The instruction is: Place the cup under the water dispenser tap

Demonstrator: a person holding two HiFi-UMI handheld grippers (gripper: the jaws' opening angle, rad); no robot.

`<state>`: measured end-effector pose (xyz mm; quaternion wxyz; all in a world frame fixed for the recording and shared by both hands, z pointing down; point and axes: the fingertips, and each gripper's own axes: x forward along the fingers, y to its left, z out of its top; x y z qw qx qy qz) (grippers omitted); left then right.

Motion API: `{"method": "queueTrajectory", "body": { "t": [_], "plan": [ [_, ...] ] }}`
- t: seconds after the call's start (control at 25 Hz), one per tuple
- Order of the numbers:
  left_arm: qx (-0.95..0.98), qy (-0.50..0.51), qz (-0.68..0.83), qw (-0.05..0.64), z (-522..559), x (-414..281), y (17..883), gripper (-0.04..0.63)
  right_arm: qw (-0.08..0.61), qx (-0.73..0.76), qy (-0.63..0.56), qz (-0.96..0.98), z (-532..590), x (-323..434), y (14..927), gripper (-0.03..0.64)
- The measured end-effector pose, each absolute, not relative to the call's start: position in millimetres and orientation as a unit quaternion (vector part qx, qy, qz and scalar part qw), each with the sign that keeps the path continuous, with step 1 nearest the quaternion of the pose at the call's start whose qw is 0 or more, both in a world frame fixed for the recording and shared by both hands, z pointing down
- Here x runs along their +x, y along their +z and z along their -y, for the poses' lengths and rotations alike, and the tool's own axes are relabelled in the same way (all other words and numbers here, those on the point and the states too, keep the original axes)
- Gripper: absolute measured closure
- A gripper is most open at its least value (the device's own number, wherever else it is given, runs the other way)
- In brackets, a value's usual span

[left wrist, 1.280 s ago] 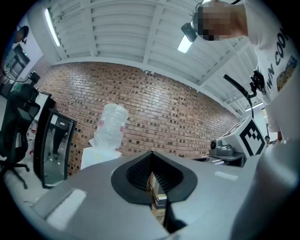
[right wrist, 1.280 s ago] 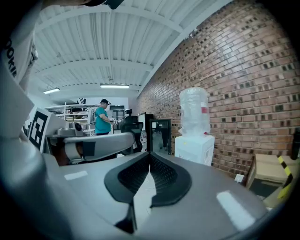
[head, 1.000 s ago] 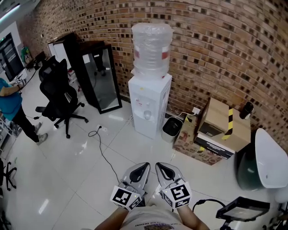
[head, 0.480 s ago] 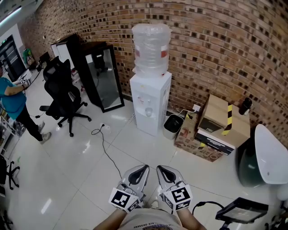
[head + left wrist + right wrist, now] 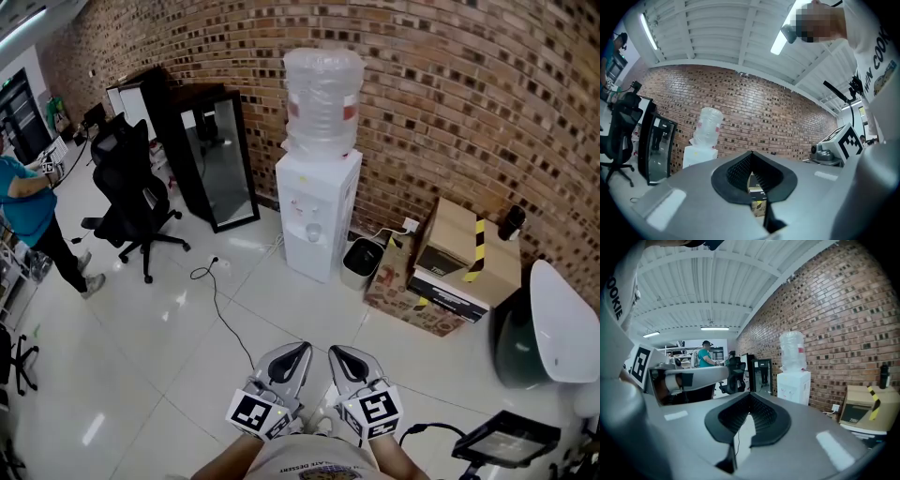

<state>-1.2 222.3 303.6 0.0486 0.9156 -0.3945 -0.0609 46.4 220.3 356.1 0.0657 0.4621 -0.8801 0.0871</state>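
Two grippers are showing side by side: the left hand-held gripper (image 5: pixel 298 349) and the right hand-held gripper (image 5: pixel 337 352) are both sitting clenched, tips meeting, with nothing between the jaws. One white box-shaped water dispenser (image 5: pixel 317 214) is standing against the red brick wall (image 5: pixel 450 112), well apart from them across the glossy white tiled floor (image 5: pixel 169 337). It is carrying one clear plastic bottle (image 5: pixel 322 101). One small pale rounded shape (image 5: pixel 314 232) is sitting in its tap recess, too small to tell whether it is the cup.
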Motion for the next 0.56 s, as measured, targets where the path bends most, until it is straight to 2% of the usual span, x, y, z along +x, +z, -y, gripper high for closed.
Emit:
{"method": "queueTrajectory", "body": {
  "t": [0.56],
  "plan": [
    [0.916,-0.071,0.392,0.045,-222.6,-6.5,300.5,0.595,0.069,0.464,0.081,0.879,-219.8,41.0,357.6,0.611]
  ]
}}
